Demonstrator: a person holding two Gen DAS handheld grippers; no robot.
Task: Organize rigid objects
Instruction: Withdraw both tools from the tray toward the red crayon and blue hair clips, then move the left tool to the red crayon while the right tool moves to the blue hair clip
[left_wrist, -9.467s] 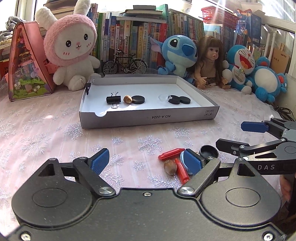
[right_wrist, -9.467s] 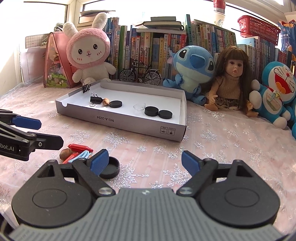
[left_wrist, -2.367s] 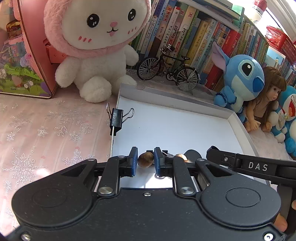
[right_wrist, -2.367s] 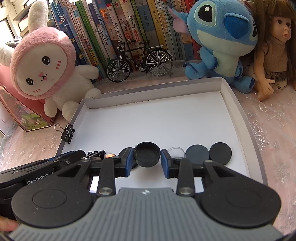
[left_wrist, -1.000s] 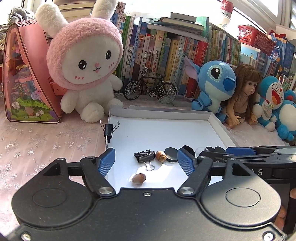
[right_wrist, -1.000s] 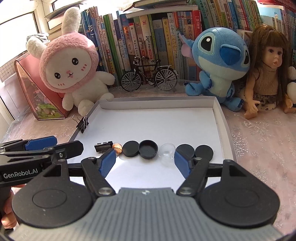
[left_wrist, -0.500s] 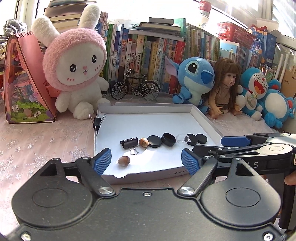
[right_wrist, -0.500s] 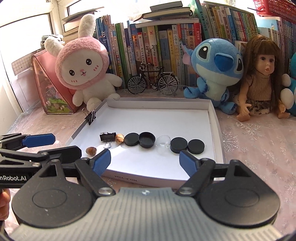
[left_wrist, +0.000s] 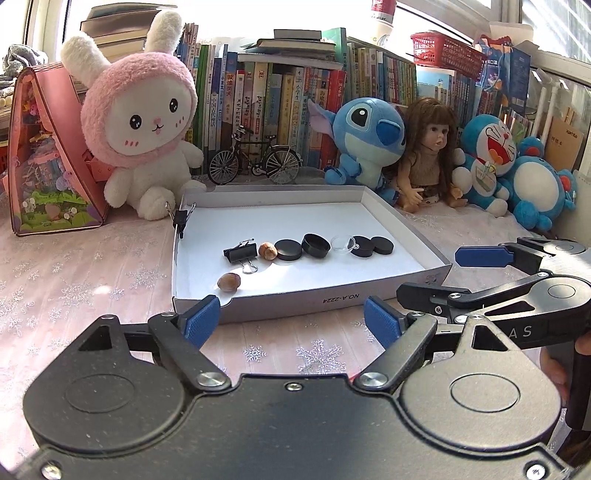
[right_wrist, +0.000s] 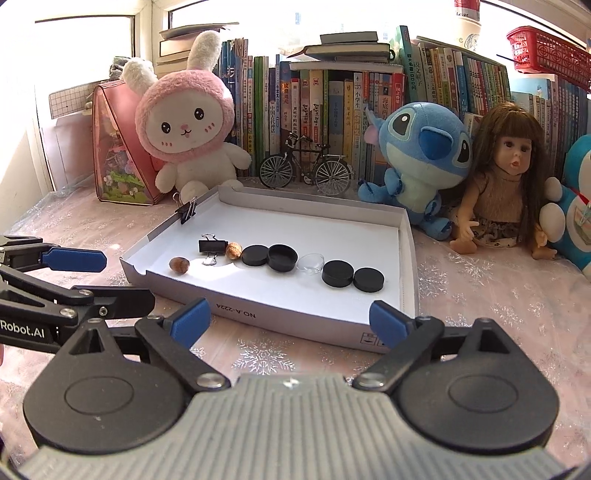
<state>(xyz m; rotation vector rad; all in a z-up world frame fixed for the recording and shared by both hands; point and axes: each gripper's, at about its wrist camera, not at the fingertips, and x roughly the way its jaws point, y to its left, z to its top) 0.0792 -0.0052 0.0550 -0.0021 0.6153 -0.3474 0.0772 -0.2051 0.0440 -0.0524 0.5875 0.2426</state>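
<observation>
A white cardboard tray (left_wrist: 332, 295) (right_wrist: 295, 314) lies on the pink tablecloth. In it lie a row of things: a black binder clip (left_wrist: 240, 254) (right_wrist: 212, 246), a walnut (left_wrist: 267, 250) (right_wrist: 233, 250), black round lids (left_wrist: 288, 250) (right_wrist: 282, 257), a clear lid (left_wrist: 342, 243) (right_wrist: 310, 263), and a hazelnut (left_wrist: 228, 282) (right_wrist: 179, 264) nearer the front. My left gripper (left_wrist: 291, 325) is open and empty, in front of the tray. My right gripper (right_wrist: 291, 319) is open and empty, also in front of it.
Another binder clip (left_wrist: 180, 218) (right_wrist: 186, 210) grips the tray's left rim. Behind the tray stand a pink rabbit plush (left_wrist: 140, 122), a toy bicycle (left_wrist: 255, 162), a blue plush (left_wrist: 365, 140), a doll (left_wrist: 428, 155), and books (right_wrist: 332, 110). A pink case (left_wrist: 44, 158) stands at the left.
Both grippers have drawn back from the tray toward the table's front and stand open. The hazelnut and the black lid they held lie in the tray.
</observation>
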